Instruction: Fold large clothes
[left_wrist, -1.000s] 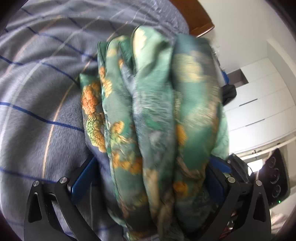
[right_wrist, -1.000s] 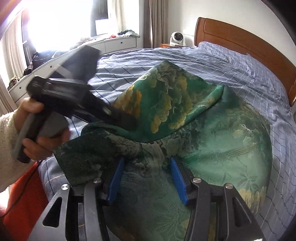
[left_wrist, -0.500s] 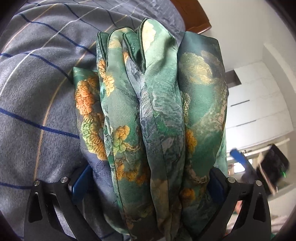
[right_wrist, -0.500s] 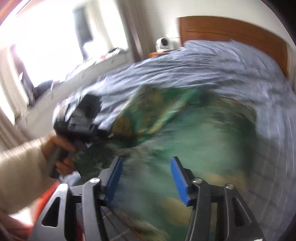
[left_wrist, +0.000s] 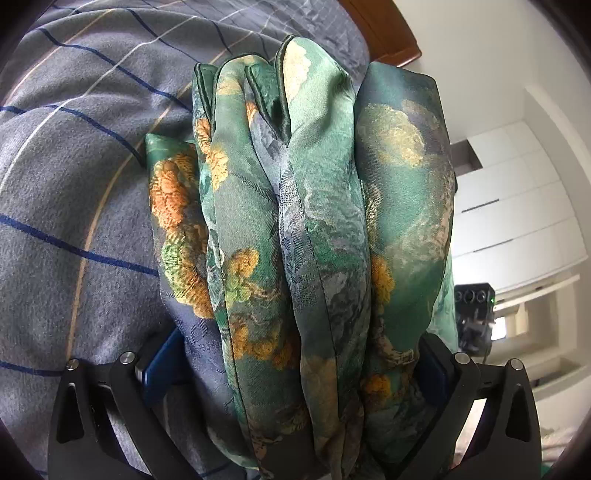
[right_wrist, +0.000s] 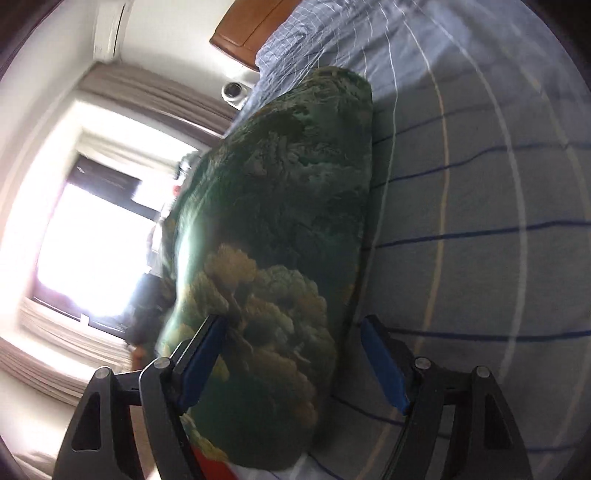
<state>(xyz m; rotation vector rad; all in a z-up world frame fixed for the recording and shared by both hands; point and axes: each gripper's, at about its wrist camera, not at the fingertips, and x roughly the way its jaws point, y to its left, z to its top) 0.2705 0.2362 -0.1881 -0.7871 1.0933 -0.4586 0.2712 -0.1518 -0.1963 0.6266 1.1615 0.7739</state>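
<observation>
A green silk garment (left_wrist: 295, 229) with orange and gold tree prints is bunched in several thick folds between the fingers of my left gripper (left_wrist: 295, 365), which is shut on it above the bed. In the right wrist view the same garment (right_wrist: 280, 236) stretches away over the blue checked bedspread (right_wrist: 480, 206). My right gripper (right_wrist: 291, 354) is rolled sideways, its blue pads (right_wrist: 384, 362) wide apart, with the near end of the cloth lying between them and not pinched.
A grey-blue checked bedspread (left_wrist: 74, 192) covers the bed. A wooden headboard (right_wrist: 243, 26) is at the far end. A bright window with curtains (right_wrist: 92, 229) is on the left. White wardrobes (left_wrist: 517, 206) stand to the right.
The right gripper swung and rolled sideways, so its view turned about a quarter turn. The left gripper kept its hold on the bunched garment and shifted slightly.
</observation>
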